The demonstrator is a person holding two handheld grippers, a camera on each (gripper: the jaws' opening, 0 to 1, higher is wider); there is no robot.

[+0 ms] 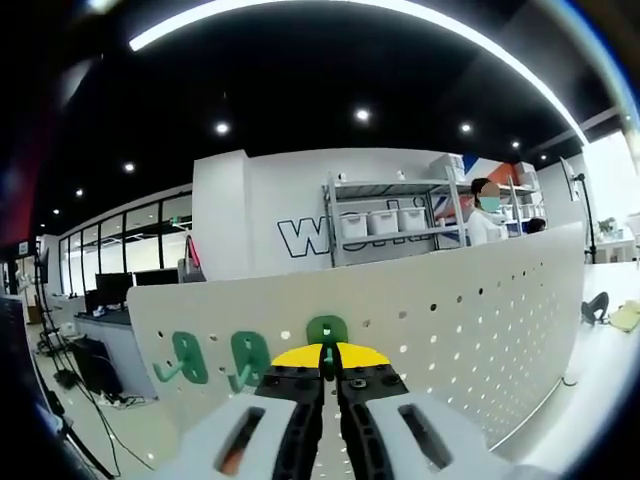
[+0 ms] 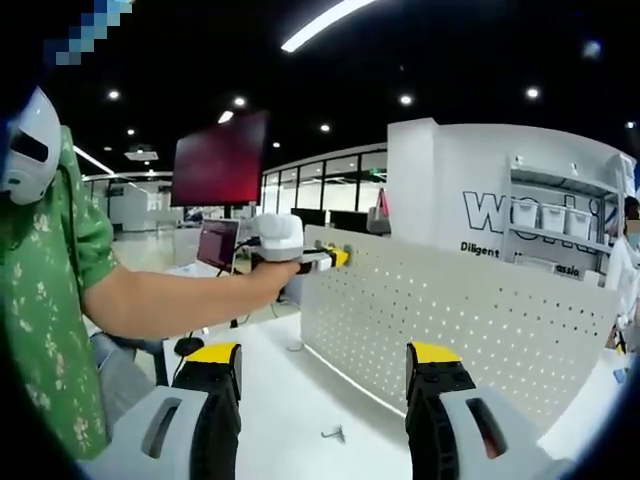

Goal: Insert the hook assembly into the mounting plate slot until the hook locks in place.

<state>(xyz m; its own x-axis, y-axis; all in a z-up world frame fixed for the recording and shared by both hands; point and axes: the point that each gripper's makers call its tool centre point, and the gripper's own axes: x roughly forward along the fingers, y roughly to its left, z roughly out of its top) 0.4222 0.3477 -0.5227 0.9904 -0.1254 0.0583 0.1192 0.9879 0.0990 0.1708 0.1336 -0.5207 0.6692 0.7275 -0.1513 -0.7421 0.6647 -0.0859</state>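
Note:
A white pegboard mounting plate [image 1: 450, 310] stands upright on the table. Two green hooks [image 1: 186, 358] [image 1: 246, 360] hang on its left part. A third green hook [image 1: 327, 329] sits against the board, and my left gripper [image 1: 329, 362] is shut on it, yellow tips pressed together. In the right gripper view the left gripper [image 2: 318, 258], held by a person's hand, is at the upper left corner of the pegboard [image 2: 450, 320]. My right gripper [image 2: 322, 372] stands open above the table with nothing between its jaws, well short of the board.
A small metal piece [image 2: 335, 433] lies on the white table [image 2: 290, 390] in front of the board. The person's arm and green sleeve [image 2: 60, 300] fill the left side. Shelves with white bins [image 1: 385, 222] and desks with monitors stand behind.

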